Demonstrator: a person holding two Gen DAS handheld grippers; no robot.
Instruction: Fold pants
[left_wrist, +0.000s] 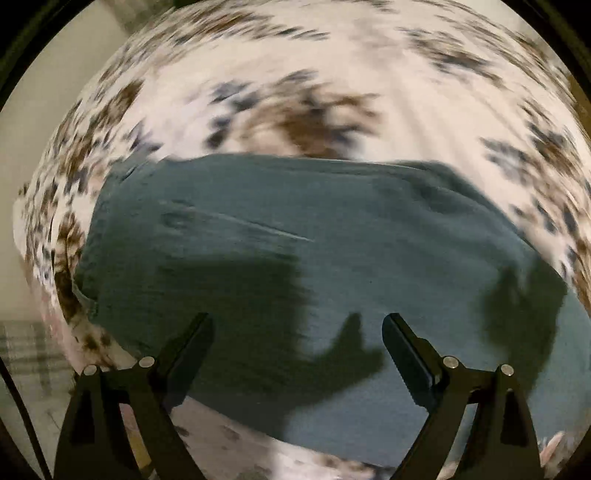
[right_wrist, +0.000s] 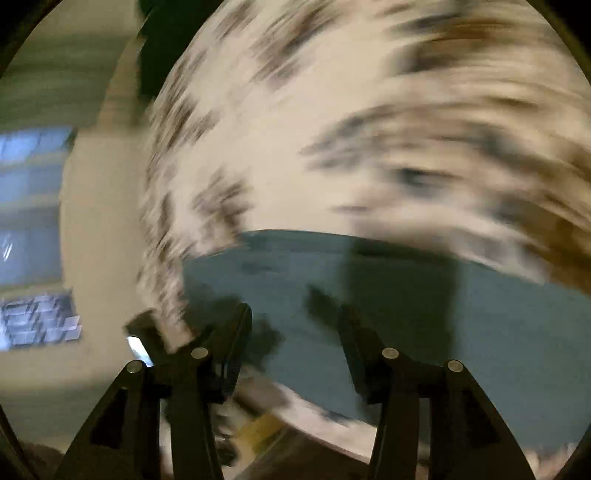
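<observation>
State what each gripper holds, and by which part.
Nothing is held. The left gripper and right gripper both stand open above the teal fabric pants.

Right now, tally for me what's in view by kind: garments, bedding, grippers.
Garments: 1, the teal pants, lying flat.
Bedding: 1, the patterned bedspread under the pants.
Grippers: 2, the left gripper and the right gripper, both open above the pants with nothing between the jaws.
Total: 4.
</observation>
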